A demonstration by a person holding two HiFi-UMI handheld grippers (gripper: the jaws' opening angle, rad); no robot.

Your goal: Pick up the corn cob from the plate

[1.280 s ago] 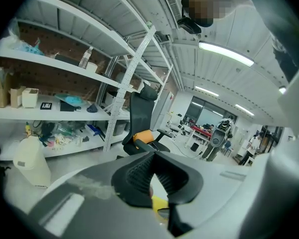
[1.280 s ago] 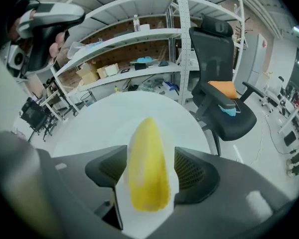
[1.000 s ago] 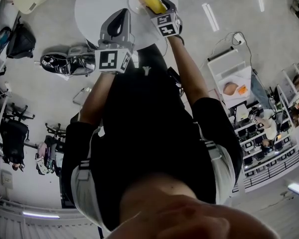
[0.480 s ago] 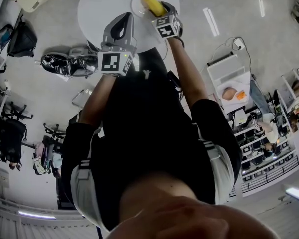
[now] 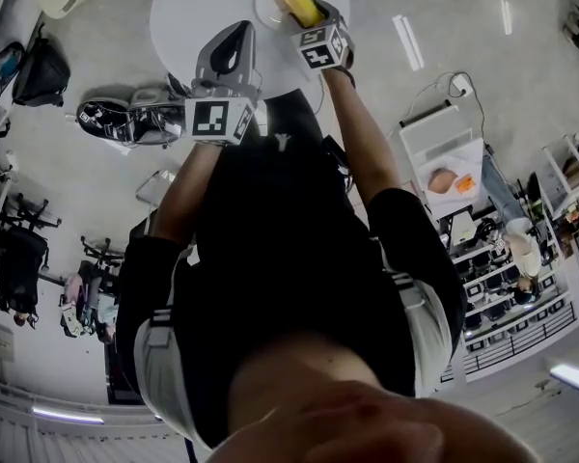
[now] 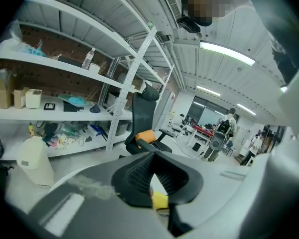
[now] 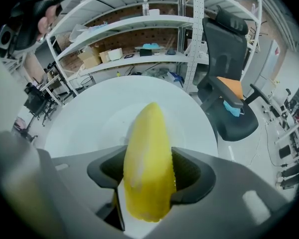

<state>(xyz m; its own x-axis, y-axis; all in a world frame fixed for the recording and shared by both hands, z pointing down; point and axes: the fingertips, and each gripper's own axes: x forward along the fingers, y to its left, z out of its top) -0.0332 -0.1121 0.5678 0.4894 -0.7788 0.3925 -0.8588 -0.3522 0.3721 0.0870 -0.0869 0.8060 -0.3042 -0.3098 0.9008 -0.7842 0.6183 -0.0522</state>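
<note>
A yellow corn cob (image 5: pixel 296 3) lies on a small white plate (image 5: pixel 263 3) on the round white table (image 5: pixel 193 17). My right gripper (image 5: pixel 311 15) points steeply down at it. In the right gripper view the corn cob (image 7: pixel 148 148) fills the gap of my right gripper (image 7: pixel 148 176). Its jaws are closing, and both pads (image 7: pixel 185 173) touch the cob's sides above the plate (image 7: pixel 107 126). My left gripper (image 5: pixel 237 32) hovers over the table's near edge, apart from the plate. In its own view the left gripper (image 6: pixel 154 156) is shut with nothing in it.
A black office chair (image 7: pixel 229 98) and white shelving (image 7: pixel 139 49) stand behind the table (image 7: pixel 74 133). The same chair (image 6: pixel 144 113) appears in the left gripper view. On the floor are a bag (image 5: pixel 39 75), a dark machine (image 5: pixel 125 119) and a white cart (image 5: pixel 444 143).
The right gripper has tilted slightly while staying at the corn cob on the plate. The left gripper has kept its place.
</note>
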